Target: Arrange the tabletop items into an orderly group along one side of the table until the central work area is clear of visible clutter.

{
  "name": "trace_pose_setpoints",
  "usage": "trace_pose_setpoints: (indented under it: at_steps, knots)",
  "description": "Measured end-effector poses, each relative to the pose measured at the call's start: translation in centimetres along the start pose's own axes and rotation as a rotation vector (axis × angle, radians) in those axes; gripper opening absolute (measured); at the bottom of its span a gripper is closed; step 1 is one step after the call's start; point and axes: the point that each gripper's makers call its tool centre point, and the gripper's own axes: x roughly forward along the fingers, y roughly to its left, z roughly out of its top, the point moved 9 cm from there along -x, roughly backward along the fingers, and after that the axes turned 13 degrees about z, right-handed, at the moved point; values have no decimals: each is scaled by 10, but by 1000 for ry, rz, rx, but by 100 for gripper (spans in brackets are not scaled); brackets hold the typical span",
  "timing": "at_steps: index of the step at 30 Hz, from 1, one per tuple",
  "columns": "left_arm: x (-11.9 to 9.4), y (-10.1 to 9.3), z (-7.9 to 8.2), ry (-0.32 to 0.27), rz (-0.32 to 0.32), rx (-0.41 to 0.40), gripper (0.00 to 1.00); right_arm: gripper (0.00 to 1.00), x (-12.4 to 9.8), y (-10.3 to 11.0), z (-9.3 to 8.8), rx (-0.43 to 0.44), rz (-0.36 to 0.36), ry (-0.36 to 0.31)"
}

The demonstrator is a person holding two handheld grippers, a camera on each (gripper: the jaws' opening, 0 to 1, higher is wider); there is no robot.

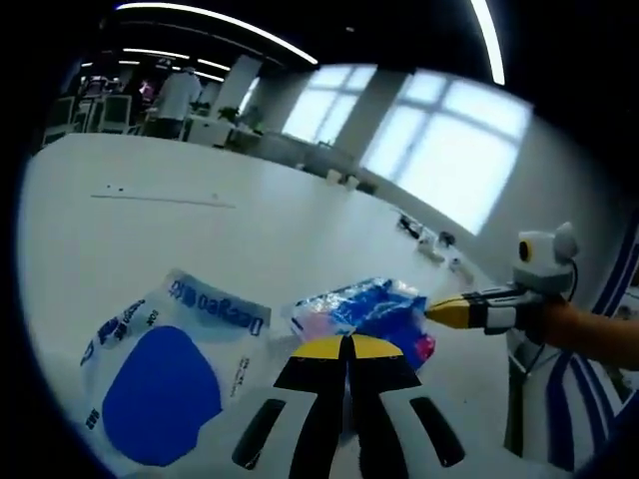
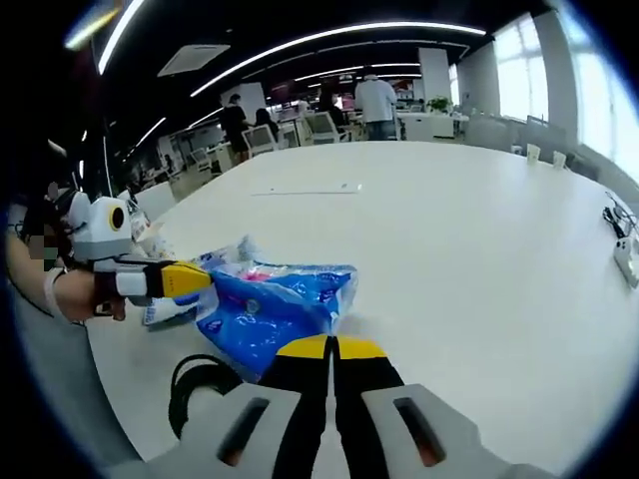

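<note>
White table spans both views, mostly bare in the middle. People and chairs at far desks in the background, bright windows along one wall.

Left gripper view: large clear pouch with blue oval panel and blue lettering flat on table, left of the jaws. Crinkled blue-and-pink plastic packet just beyond the yellow jaw tips, next to the pouch, overlap unclear. Left gripper clenched, tips pressed together, nothing between them, sitting at the packet's near edge. Right gripper in from the right, yellow tip touching the packet's right end; jaw state hard to read from here.

Right gripper view: same blue packet directly ahead of the jaws, near table's left edge. Right gripper closed tight, empty, tips at packet's near edge. Left gripper held in a hand, tip on packet's left end. Black cable loop on table, left of the jaws, near packet. Small devices with cables at far right edge, well apart.
</note>
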Motion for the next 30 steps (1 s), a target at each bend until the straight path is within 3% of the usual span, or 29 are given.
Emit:
trace_pose_setpoints:
  at_steps: [30]
  knots:
    - [14, 4, -14, 40, 25, -32, 0, 0, 8, -7, -16, 30, 21, 37]
